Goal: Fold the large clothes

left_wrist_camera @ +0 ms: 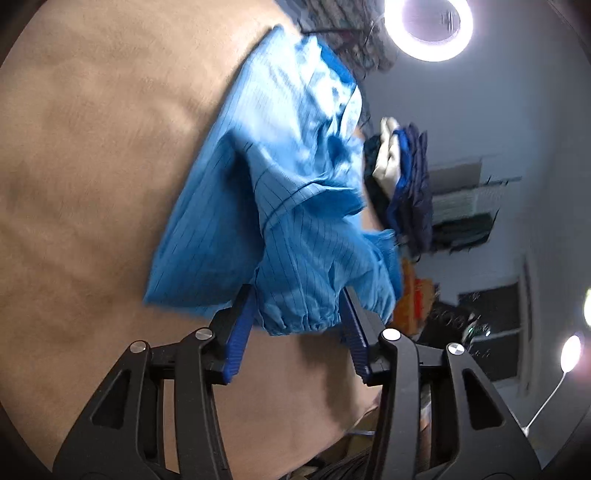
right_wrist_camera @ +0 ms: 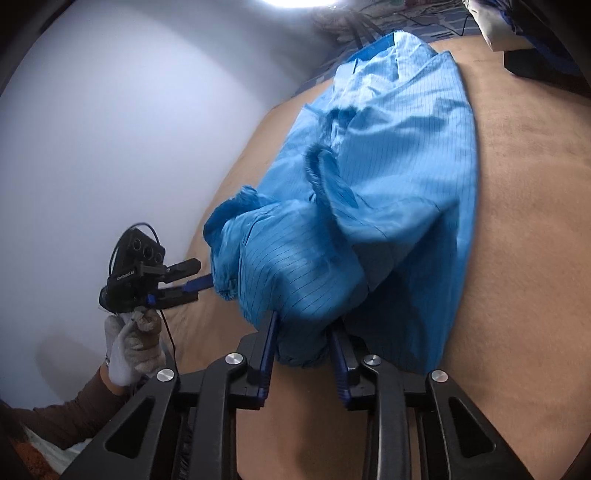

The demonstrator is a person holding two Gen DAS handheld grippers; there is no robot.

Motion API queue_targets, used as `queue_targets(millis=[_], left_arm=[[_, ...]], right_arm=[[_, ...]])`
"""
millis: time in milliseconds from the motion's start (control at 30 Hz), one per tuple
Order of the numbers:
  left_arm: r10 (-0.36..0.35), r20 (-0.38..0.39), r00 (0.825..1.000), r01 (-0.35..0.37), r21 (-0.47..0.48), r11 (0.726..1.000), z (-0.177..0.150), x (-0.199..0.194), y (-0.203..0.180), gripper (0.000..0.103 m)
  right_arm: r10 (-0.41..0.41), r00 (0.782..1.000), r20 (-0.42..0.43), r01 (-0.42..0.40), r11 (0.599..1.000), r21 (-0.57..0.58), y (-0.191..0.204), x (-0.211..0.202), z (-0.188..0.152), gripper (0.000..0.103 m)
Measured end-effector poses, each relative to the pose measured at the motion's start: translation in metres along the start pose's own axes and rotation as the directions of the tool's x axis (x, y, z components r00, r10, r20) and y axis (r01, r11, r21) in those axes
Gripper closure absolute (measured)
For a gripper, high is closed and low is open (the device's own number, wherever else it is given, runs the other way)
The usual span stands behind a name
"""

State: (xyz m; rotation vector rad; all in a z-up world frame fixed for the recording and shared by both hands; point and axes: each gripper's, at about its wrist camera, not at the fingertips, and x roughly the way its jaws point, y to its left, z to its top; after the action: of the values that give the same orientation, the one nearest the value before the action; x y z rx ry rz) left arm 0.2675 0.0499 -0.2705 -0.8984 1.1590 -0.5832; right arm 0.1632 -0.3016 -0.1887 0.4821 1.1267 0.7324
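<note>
1. Blue pinstriped work coat (left_wrist_camera: 280, 192): lies along a tan table surface (left_wrist_camera: 92, 166), body stretched away from both cameras, near end bunched and lifted.
2. Left gripper (left_wrist_camera: 299, 314): jaws partly apart, an elastic-gathered cuff (left_wrist_camera: 306, 317) of the coat between the blue pads; the cloth fills the gap and the pads bear on its sides.
3. Right gripper (right_wrist_camera: 304, 343): jaws narrower, closed on a bunched fold of the same coat (right_wrist_camera: 369, 192), which hangs over and between the pads.
4. Person's gloved left hand (right_wrist_camera: 129, 343): white knit glove, brown sleeve, carrying the left gripper at the coat's gathered edge, seen from the right wrist camera.
5. Stack of folded dark and cream clothes (left_wrist_camera: 402, 184): beyond the coat, at the table's far side.
6. Ring lamp (left_wrist_camera: 428, 26): lit, overhead.
</note>
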Motion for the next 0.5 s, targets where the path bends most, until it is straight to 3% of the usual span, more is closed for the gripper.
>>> queue_targets(millis=[167, 233, 333, 500], left_arm=[[-0.063, 0.112, 0.992, 0.060, 0.032, 0.998, 0.031, -0.003, -0.028, 0.056], [-0.054, 0.164, 0.985, 0.047, 0.044, 0.998, 0.039, -0.005, -0.036, 0.056], [-0.055, 0.194, 0.979, 0.041, 0.077, 0.996, 0.043, -0.008, -0.046, 0.056], [0.069, 0.198, 0.978, -0.108, 0.195, 0.975, 0.035, -0.011, -0.055, 0.056]], right_arm=[[0.007, 0.990, 0.138, -0.009, 1.000, 0.016, 0.001, -0.013, 0.035, 0.072], [-0.018, 0.979, 0.204, 0.012, 1.000, 0.028, 0.001, -0.020, 0.051, 0.051], [-0.051, 0.959, 0.279, 0.039, 0.998, 0.050, 0.004, -0.029, 0.068, 0.044], [-0.101, 0.951, 0.293, 0.111, 0.994, -0.019, 0.015, -0.038, 0.072, 0.048]])
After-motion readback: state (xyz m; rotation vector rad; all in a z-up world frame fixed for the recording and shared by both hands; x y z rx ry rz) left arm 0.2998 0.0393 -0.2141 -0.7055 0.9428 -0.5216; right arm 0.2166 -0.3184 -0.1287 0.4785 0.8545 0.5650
